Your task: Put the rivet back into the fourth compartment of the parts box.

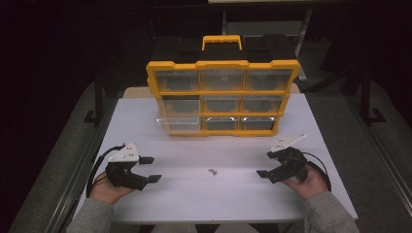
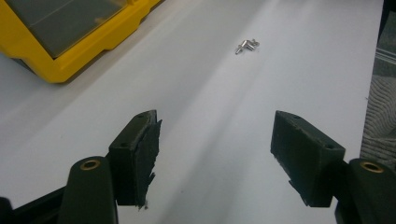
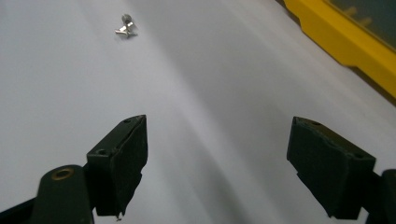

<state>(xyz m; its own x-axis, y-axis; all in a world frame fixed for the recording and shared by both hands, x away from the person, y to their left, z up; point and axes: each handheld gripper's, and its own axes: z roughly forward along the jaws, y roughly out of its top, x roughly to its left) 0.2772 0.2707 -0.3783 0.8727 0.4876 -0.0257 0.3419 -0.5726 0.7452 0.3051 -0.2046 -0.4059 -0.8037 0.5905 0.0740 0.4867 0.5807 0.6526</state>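
Two small metal screws (image 1: 212, 171) lie touching at lower centre of the high view, on bare white table (image 1: 194, 194), well apart from the yellow organizer (image 1: 222, 97) above. I hold my left gripper (image 1: 150, 169) at lower left and right gripper (image 1: 265, 164) at lower right, both gaping wide and empty, with open tabletop between each and the screws.

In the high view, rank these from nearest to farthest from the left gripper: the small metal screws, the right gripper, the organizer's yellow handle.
From the left gripper:
1. Small metal screws, mid-table, just right of it.
2. Right gripper, across the table's near edge.
3. Yellow handle, atop the organizer at the back.
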